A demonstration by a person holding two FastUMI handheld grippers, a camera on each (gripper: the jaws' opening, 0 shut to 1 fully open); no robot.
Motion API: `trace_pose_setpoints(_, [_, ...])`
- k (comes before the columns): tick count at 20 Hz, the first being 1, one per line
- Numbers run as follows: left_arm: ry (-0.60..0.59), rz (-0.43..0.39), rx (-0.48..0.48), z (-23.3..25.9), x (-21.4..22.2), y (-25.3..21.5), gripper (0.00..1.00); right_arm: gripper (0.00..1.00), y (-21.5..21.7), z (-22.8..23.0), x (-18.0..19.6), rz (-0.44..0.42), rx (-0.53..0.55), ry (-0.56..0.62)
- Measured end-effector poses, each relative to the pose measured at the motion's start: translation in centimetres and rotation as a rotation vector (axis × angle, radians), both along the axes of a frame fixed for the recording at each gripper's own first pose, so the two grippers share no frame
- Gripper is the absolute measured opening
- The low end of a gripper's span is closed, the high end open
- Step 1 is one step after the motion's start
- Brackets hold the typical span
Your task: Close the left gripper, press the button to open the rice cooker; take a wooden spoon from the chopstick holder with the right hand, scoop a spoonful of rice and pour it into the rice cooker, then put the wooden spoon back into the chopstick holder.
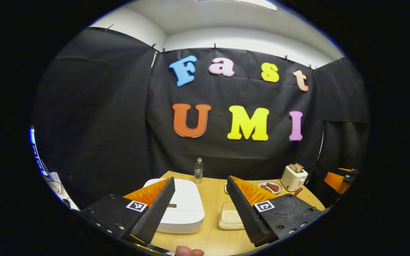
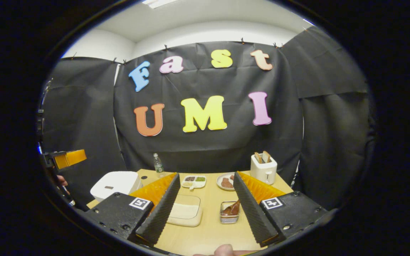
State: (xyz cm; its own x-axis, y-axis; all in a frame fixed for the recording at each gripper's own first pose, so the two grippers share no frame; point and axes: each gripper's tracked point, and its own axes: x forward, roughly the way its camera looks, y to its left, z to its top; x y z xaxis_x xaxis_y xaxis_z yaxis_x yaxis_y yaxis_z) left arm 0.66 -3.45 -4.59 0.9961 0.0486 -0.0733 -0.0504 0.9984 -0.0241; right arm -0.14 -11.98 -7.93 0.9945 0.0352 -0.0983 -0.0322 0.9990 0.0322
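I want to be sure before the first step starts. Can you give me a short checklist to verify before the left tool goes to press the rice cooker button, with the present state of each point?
1. Left tool closed for pressing: not ok, its fingers stand wide apart.
2. Rice cooker lid down, ready to be opened: ok, the lid looks flat and shut.
3. Button located: cannot tell; a small dark mark sits on the lid, partly behind the left finger.
4. Wooden spoon waiting in the chopstick holder: ok, it leans inside.
5. Right tool free to take the spoon: ok, open and holding nothing.
6. Rice container in place: ok, beside the holder.
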Motion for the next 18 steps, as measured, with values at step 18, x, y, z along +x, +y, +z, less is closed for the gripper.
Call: trace_pose_setpoints(18, [-0.090,-0.098,0.008,2.9,-18.2,-3.6,0.93,0.99,5.2,3.3,-20.3,-0.064,-0.015,-0.069])
